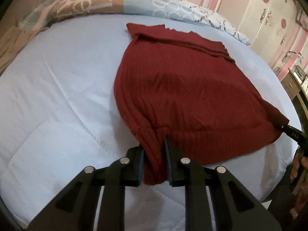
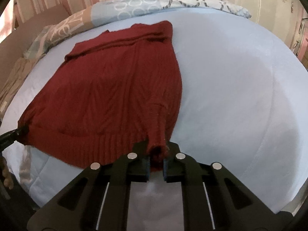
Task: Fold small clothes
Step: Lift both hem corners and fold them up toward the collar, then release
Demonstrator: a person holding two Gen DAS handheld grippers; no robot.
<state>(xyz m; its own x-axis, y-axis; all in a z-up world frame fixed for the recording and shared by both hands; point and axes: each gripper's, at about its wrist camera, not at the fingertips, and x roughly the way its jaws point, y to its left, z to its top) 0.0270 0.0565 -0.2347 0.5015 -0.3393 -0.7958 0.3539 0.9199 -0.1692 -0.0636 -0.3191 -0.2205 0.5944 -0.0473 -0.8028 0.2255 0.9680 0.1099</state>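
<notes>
A dark red ribbed knit sweater (image 1: 182,80) lies spread on a pale blue quilt (image 1: 57,96), its sleeves folded across the far end. My left gripper (image 1: 154,146) is shut on the sweater's near left hem corner, with bunched fabric pinched between the pads. In the right wrist view the same sweater (image 2: 115,88) runs off to the left, and my right gripper (image 2: 156,150) is shut on its near right hem corner. Each gripper also shows in the other's view as a black tip at the hem: the right gripper (image 1: 294,132) and the left gripper (image 2: 9,134).
Patterned pillows (image 1: 173,5) and a tan patterned cover (image 1: 67,5) line the far side of the bed. A white wardrobe (image 1: 269,15) and a small wooden nightstand (image 1: 292,84) stand off the bed's right side. A hand (image 1: 302,163) shows at the right edge.
</notes>
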